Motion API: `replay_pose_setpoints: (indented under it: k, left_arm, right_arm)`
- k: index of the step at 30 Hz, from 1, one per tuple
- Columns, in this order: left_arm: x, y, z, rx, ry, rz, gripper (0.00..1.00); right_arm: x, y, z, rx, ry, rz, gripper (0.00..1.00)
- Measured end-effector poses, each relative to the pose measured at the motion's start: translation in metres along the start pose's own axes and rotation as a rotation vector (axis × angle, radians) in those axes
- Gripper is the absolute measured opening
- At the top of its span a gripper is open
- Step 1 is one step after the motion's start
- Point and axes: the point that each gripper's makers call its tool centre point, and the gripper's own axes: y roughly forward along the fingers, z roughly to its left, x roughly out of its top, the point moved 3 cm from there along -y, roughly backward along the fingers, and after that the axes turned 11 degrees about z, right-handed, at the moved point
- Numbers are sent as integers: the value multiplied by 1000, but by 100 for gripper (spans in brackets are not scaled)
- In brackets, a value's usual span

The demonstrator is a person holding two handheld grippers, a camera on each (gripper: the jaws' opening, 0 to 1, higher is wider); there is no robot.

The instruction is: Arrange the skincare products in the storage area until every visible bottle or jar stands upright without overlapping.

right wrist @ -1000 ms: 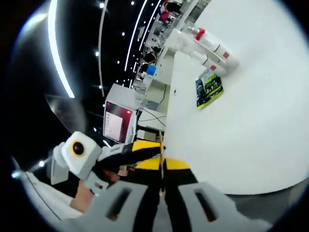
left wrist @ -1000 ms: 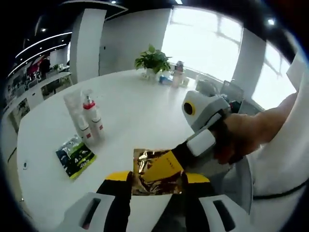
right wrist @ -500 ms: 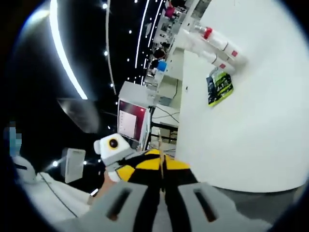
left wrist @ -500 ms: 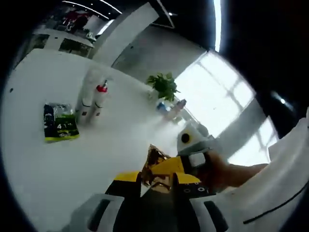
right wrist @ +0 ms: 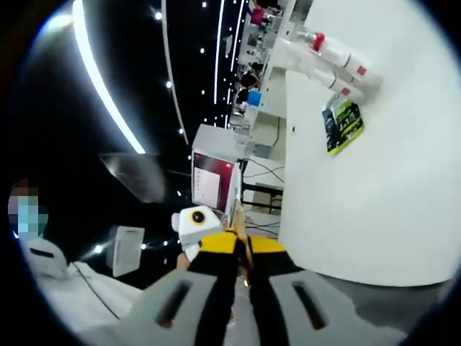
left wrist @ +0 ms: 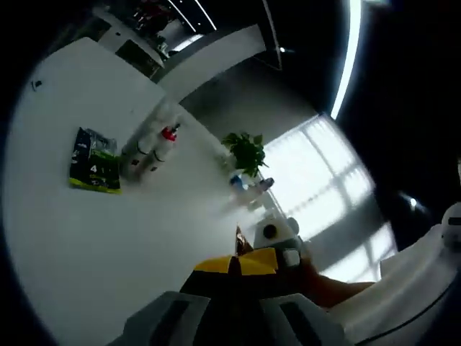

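**Both grippers on one gold sachet, lifted off the table**

Starting at the left of the left gripper view: a green and black packet (left wrist: 95,161) lies flat on the white table (left wrist: 86,245). Just to its right the red-capped bottle (left wrist: 163,143) and a white bottle (left wrist: 141,148) beside it are close together, apparently upright, though the blur makes that hard to confirm. Further right, a potted plant (left wrist: 246,150) and a few small containers (left wrist: 245,184) sit at the far edge by the window.

Low in the middle, the left gripper (left wrist: 234,265) has its yellow-tipped jaws drawn together on the gold foil sachet (left wrist: 241,241), whose crumpled top pokes up between them. Right behind it the other gripper meets the same sachet, a hand (left wrist: 335,287) wrapped round its handle.

In the right gripper view, the left gripper's body shows at the left, then the right gripper (right wrist: 241,249), jaws nearly closed on the sachet's thin edge (right wrist: 240,225), held off the table's near edge. To the right, up on the table, are the packet (right wrist: 343,122) and the two bottles (right wrist: 331,61).

My read: this is the handling step for the sachet, carried or straightened between both tools. Next it calls for bringing it over to the bottles and packet, setting it in a free spot without overlap, then one gripper releasing first.
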Motion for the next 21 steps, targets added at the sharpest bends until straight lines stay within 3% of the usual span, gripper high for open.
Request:
replay_pose_setpoints:
  k: [3,8,9,11,14,16,18,19,21]
  left_arm:
    - [0,-2,2,2,-31,-21,1]
    - [-6,-4,3,-5,-49,-26,1]
    - [-5,-4,5,-9,-54,-37,1]
    - [-5,-5,3,-21,-68,-42,1]
    - [-5,-8,1,-49,-72,-49,2]
    - [-6,-9,-4,-100,-106,-44,4]
    - [-10,-7,-6,-123,-99,-15,16]
    - [-10,-5,-7,-124,-97,-16,17]
    - [-14,-3,-11,-146,-73,19,3]
  right_arm:
    - [4,0,-1,-6,1,-16,6]
    - [19,-2,0,-18,-21,-108,4]
    - [18,-2,1,-16,-17,-99,3]
    - [15,1,7,-38,-98,-95,2]
    - [14,1,11,20,-23,-79,2]
    - [15,1,13,39,-26,-61,2]
    - [11,4,19,73,-9,-15,2]
    - [7,6,21,85,2,20,2]
    - [5,11,21,70,-11,39,2]
